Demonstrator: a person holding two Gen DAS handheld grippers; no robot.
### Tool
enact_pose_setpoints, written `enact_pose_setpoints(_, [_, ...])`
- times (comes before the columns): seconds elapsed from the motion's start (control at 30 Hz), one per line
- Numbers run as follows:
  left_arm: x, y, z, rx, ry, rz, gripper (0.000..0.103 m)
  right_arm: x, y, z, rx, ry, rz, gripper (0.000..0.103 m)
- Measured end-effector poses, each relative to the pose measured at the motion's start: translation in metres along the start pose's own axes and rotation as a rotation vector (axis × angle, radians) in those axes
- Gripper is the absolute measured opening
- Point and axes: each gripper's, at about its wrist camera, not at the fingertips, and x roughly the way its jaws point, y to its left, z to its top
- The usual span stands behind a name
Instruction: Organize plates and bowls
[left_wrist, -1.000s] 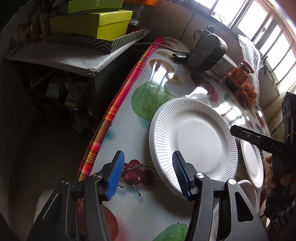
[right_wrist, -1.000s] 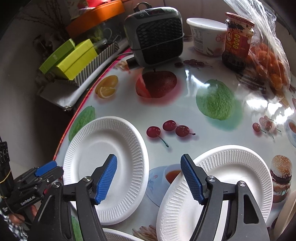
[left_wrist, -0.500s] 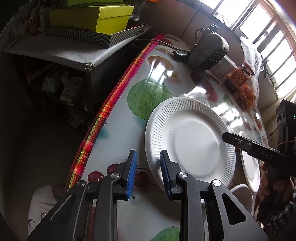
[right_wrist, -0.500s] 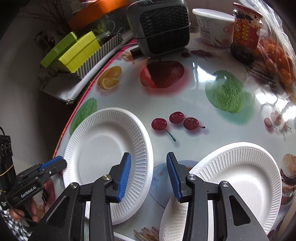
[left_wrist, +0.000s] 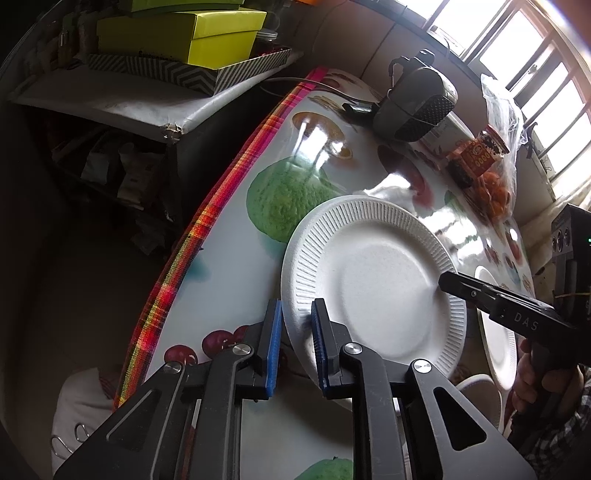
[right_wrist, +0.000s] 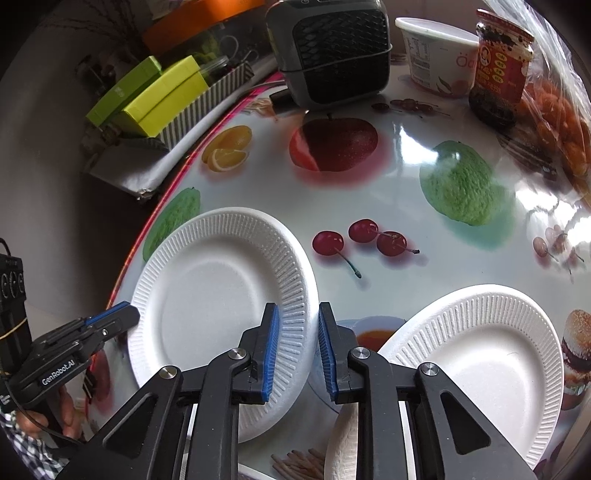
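A white foam plate (left_wrist: 373, 280) lies near the table's left edge; it also shows in the right wrist view (right_wrist: 221, 295). My left gripper (left_wrist: 297, 345) straddles its near rim, blue pads almost closed on it. My right gripper (right_wrist: 295, 345) straddles the opposite rim of the same plate, jaws narrowed to a small gap. It shows in the left wrist view (left_wrist: 448, 282) over the plate's right side. A second white foam plate (right_wrist: 465, 354) lies to the right. A white bowl rim (left_wrist: 476, 387) shows under my right hand.
A dark fan heater (right_wrist: 332, 51), a white tub (right_wrist: 436, 55), a sauce jar (right_wrist: 498, 70) and a bag of oranges (right_wrist: 554, 110) stand at the table's far side. Yellow-green boxes (left_wrist: 184, 33) sit on a side shelf. The table's striped edge (left_wrist: 184, 251) runs along the left.
Both grippers have narrowed from wide open to nearly shut and moved onto opposite rims of the left plate.
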Motion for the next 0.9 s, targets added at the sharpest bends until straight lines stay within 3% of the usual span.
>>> enact_pose_setpoints(0.33, [-0.009, -0.003, 0.000, 0.014, -0.021, -0.002, 0.016, -0.006, -0.004, -0.003, 0.027, -0.013, 0.021, 0.021])
enact_pose_setpoints(0.9, [-0.050, -0.021, -0.009, 0.052, -0.078, -0.018, 0.017, -0.055, 0.002, -0.018, 0.030, -0.075, 0.042, 0.021])
